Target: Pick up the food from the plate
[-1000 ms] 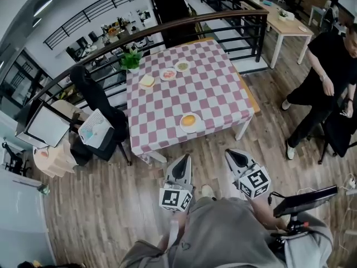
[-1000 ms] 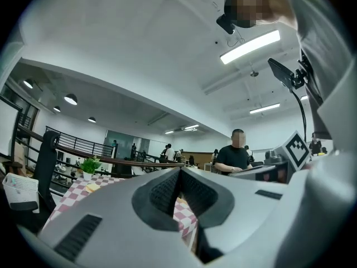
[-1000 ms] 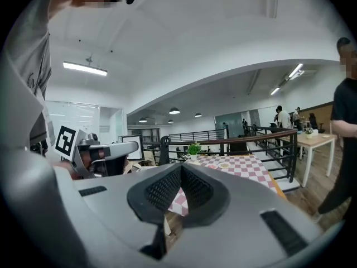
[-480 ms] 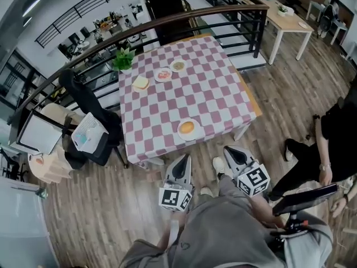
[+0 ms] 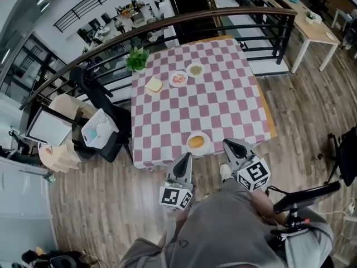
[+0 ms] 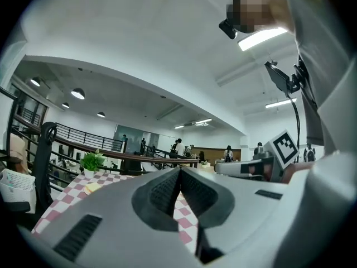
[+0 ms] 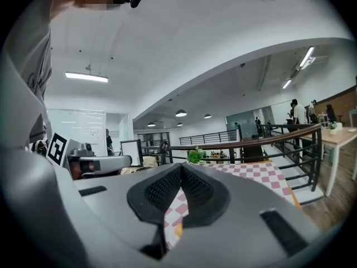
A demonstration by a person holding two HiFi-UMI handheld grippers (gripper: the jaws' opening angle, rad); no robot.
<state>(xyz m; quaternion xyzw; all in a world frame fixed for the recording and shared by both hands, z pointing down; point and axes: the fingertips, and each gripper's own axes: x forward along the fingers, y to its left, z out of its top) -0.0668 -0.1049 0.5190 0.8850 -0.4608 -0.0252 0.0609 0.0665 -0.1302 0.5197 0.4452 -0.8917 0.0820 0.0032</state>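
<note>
Two closed hand-held grippers (image 5: 186,158) (image 5: 232,145) beside near edge of table (image 5: 223,106)

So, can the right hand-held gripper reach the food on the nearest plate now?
Probably yes: the plate sits at the near edge of the table, nothing lies between it and the right hand-held gripper, but its jaws are shut.

Your bench (image 5: 223,102) wears a soft-looking cloth in matt pink-and-white checks. The plate (image 5: 207,148) near its front edge is smooth, glossy white. Under you the floor (image 5: 95,205) is wood-look plank, grainy, with a low sheen. The railing (image 5: 245,10) behind is dark painted metal under a smooth brown top rail. Your left claw (image 5: 184,159) and right claw (image 5: 233,146) have smooth matt grey plastic shells. Their pads (image 6: 164,193) are black, finely ribbed and rubbery-looking. Your trousers (image 5: 223,228) are plain grey cloth.
</note>
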